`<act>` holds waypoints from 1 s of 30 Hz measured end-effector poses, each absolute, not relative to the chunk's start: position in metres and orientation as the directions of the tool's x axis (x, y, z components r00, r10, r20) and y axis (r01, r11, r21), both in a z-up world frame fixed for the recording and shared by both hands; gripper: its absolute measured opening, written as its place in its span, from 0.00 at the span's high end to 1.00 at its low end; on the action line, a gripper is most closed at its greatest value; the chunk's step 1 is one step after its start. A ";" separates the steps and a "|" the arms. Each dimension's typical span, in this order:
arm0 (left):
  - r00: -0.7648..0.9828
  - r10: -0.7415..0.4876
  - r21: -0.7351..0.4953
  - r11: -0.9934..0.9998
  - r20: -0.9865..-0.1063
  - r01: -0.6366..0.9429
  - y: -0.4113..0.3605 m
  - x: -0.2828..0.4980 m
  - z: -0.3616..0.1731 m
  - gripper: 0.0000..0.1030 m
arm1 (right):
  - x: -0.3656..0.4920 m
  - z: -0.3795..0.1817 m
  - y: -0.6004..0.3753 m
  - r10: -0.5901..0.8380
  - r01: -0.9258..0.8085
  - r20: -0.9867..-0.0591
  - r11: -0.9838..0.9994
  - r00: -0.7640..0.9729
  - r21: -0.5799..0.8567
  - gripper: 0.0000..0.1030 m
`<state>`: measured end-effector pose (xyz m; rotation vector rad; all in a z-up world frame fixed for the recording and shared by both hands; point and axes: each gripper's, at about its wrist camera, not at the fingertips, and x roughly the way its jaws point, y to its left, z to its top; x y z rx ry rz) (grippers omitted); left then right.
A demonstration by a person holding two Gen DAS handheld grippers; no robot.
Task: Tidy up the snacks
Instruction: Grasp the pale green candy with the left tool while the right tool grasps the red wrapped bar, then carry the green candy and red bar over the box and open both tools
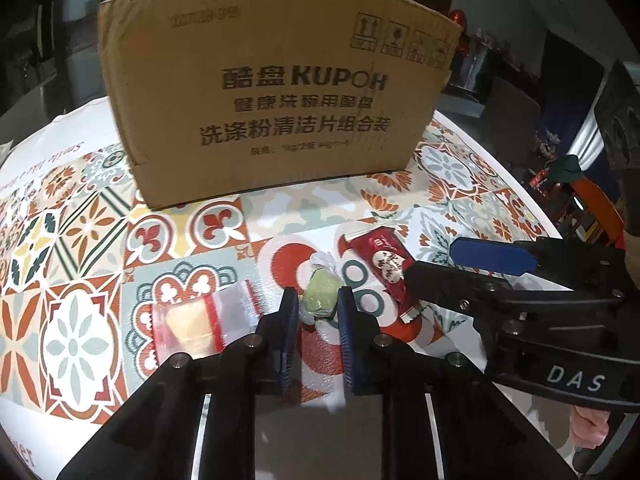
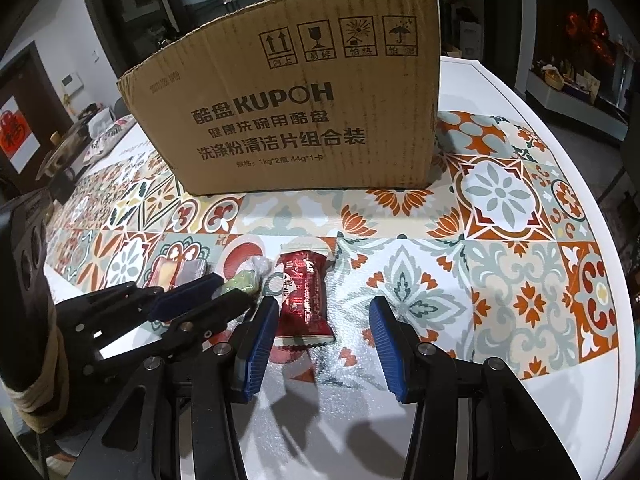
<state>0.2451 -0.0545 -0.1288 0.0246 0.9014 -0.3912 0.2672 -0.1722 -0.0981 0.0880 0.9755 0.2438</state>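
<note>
3 snacks lie on the tile-patterned counter (image 2: 500, 300) in front of the cardboard box (image 1: 276, 100), so the sorting looks barely begun; whether anything is already inside the box cannot be seen.

The left gripper (image 1: 318, 306) is clenched on the green wrapped candy (image 1: 319, 298), which sits on the counter between its blue pads. The right gripper (image 2: 322, 314) stands released, its jaws apart, with the red snack packet (image 2: 302, 300) lying on the counter between them, close beside the left pad and ungrasped. A clear packet with red edges (image 1: 192, 326) holding something pale yellow lies untouched just left of the left gripper.

By my judgement, all 3 are left to go into the box.

The box reads "KUPOH" with Chinese lines beneath, a smaller line "1kg*2", "44g*1", and 4 handling symbols. The right gripper's body bears "DAS".
</note>
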 end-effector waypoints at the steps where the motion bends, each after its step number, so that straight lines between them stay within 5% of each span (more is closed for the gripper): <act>1: 0.558 -0.318 -0.145 0.932 -0.767 0.332 -0.051 0.244 -0.127 0.80 | 0.268 -0.098 -0.171 0.247 -0.168 -0.808 0.968 0.534 0.185 0.53; 8: 0.576 -0.318 -0.182 0.942 -0.753 0.282 -0.033 0.241 -0.117 0.80 | 0.279 -0.104 -0.164 0.250 -0.178 -0.822 0.967 0.512 0.184 0.53; 16: 0.583 -0.312 -0.191 0.946 -0.751 0.260 -0.025 0.240 -0.113 0.80 | 0.288 -0.112 -0.152 0.225 -0.196 -0.842 0.970 0.491 0.144 0.76; 30: 0.633 -0.322 -0.205 0.945 -0.703 0.253 -0.018 0.223 -0.083 0.80 | 0.268 -0.080 -0.147 0.244 -0.219 -0.803 0.965 0.544 0.145 0.77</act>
